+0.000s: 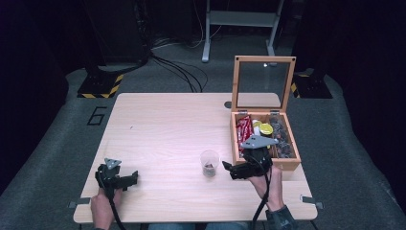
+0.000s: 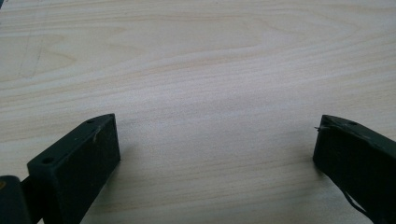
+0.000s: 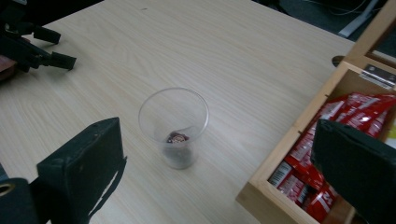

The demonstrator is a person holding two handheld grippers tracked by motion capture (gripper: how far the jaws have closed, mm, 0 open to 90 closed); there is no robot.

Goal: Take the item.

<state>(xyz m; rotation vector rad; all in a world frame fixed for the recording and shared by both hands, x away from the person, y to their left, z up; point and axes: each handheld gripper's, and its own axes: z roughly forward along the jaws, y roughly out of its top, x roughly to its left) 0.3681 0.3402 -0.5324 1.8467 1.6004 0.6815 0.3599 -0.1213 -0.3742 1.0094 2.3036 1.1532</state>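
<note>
A clear plastic cup [image 1: 209,162] stands upright on the wooden table [image 1: 163,129], with a small dark item at its bottom [image 3: 178,138]. My right gripper [image 1: 226,168] is open, its jaws pointing left at the cup [image 3: 173,126] from just to its right. The left gripper [image 1: 134,177] rests open near the table's front left corner, over bare wood [image 2: 215,107]; it is also seen far off in the right gripper view [image 3: 44,49]. A wooden box [image 1: 264,136] with its glass lid [image 1: 262,84] raised stands at the right.
The box holds red packets [image 3: 327,154], yellow-topped items [image 1: 265,128] and dark pieces in separate compartments. A hole [image 1: 228,104] sits in the table near the box's back left. Cables [image 1: 179,69] and a metal stand [image 1: 239,24] lie on the floor beyond.
</note>
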